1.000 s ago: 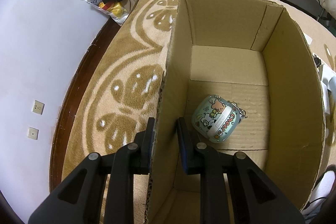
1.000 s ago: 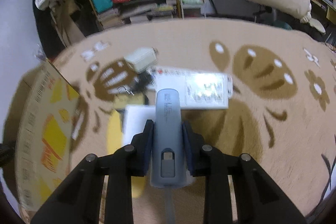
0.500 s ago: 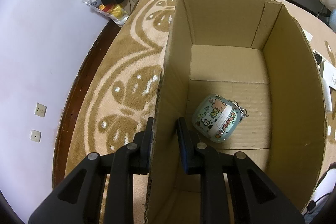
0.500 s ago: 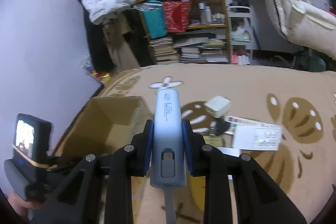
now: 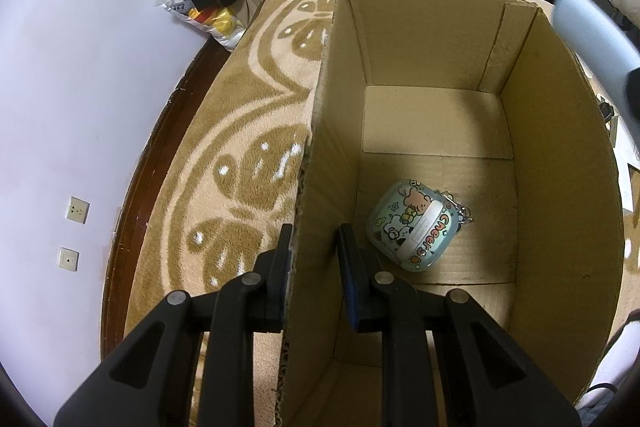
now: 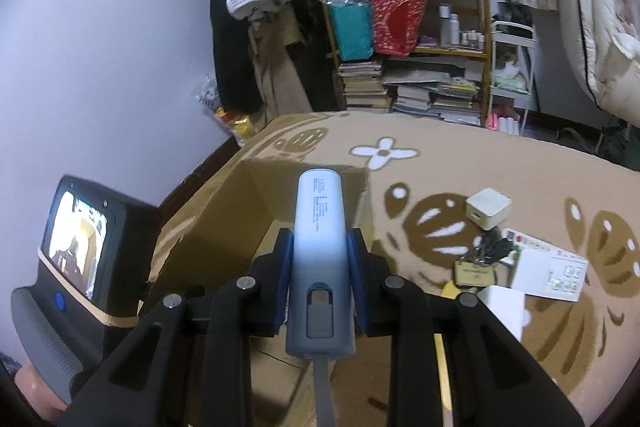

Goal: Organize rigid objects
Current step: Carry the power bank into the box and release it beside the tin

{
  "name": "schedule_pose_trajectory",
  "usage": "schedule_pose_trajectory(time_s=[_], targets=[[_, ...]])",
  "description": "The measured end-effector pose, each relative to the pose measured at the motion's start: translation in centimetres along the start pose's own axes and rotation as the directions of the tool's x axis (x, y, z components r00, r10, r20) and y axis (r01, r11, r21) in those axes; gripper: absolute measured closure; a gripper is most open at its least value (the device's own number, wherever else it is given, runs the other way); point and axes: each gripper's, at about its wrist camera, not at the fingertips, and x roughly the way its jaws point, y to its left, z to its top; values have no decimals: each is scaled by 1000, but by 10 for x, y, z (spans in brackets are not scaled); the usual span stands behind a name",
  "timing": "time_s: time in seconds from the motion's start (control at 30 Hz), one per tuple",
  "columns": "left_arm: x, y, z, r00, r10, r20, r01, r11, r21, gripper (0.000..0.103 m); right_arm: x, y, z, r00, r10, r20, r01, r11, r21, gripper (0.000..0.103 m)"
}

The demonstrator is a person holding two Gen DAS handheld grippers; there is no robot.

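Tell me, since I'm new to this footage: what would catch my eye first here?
The pale blue power bank, clamped in the right gripper, hangs above the open cardboard box on the patterned rug. The left gripper pinches the box's near wall. On the box floor lies a cartoon-printed case, alone.

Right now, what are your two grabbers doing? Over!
Left gripper clamped on cardboard box wall. Right gripper holding power bank by the box. Cartoon case inside. Nothing blocking.
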Motion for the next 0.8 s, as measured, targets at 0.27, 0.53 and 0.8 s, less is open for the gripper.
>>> schedule_pose_trajectory(time_s=[0.27,0.53,0.8], targets=[[1,2,0,1000,-3,-3,3,1000,-2,83,19,16,-5,999,11,-47,-13,999,-52,75],[2,1,-1,1000,-3,-7,3,1000,-1,83,15,17,-7,1000,6,-22,-8,996,-86,75],[4,1,-1,1000,0,-28,-1,1000,-3,83,-2,11,-4,999,-43,7,43,995,-89,68]])
